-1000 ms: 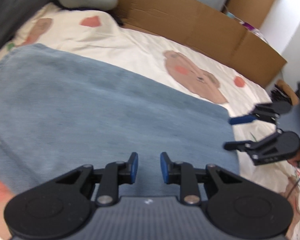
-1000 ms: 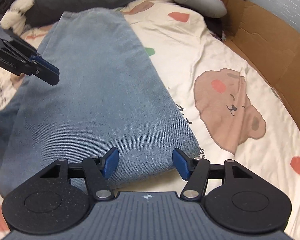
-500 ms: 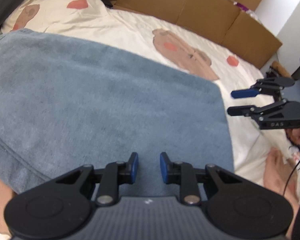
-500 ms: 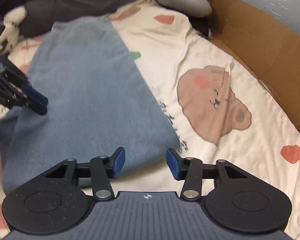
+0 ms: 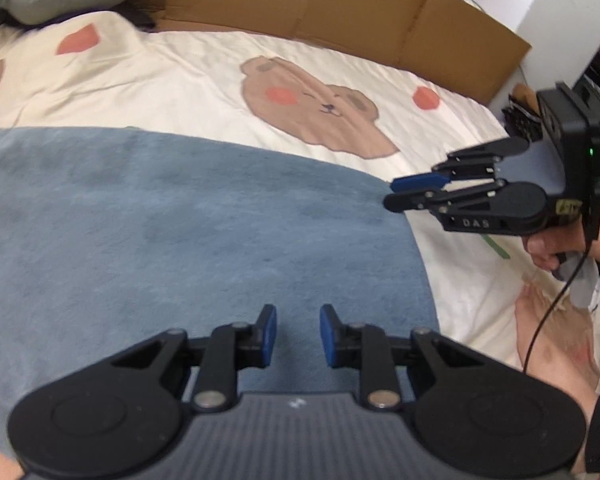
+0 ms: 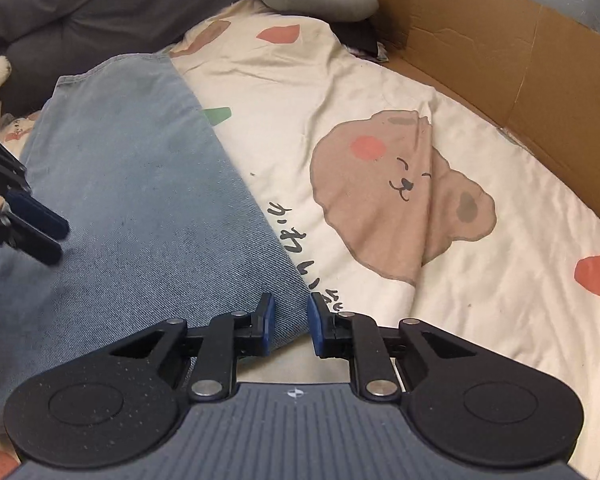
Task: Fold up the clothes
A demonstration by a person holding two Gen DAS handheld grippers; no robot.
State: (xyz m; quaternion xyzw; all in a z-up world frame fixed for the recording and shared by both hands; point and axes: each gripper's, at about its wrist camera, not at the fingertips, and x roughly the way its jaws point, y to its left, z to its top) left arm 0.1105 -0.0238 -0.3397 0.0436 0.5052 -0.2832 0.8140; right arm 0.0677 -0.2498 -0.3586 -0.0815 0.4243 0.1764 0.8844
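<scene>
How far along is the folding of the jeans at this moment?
The blue jeans already lie as one flat, smooth band on the bear-print sheet, apparently folded lengthwise. Nothing is in hand: the right gripper straddles their near corner, jaws apart, and the left gripper hovers open over the denim. Further folds look undone.

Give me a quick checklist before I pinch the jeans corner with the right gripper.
1. Right gripper lined up on the jeans corner: ok, the denim corner sits between its blue pads.
2. Right jaws free to close: ok, a narrow gap remains and nothing else is in it.
3. Left gripper ready: ok, open above the denim, holding nothing.
4. The two grippers apart: ok, the left one hangs over the far side of the jeans.
5. Jeans lying flat on the bedsheet: ok where visible.
6. Both denim layers inside the pinch: cannot tell.
</scene>
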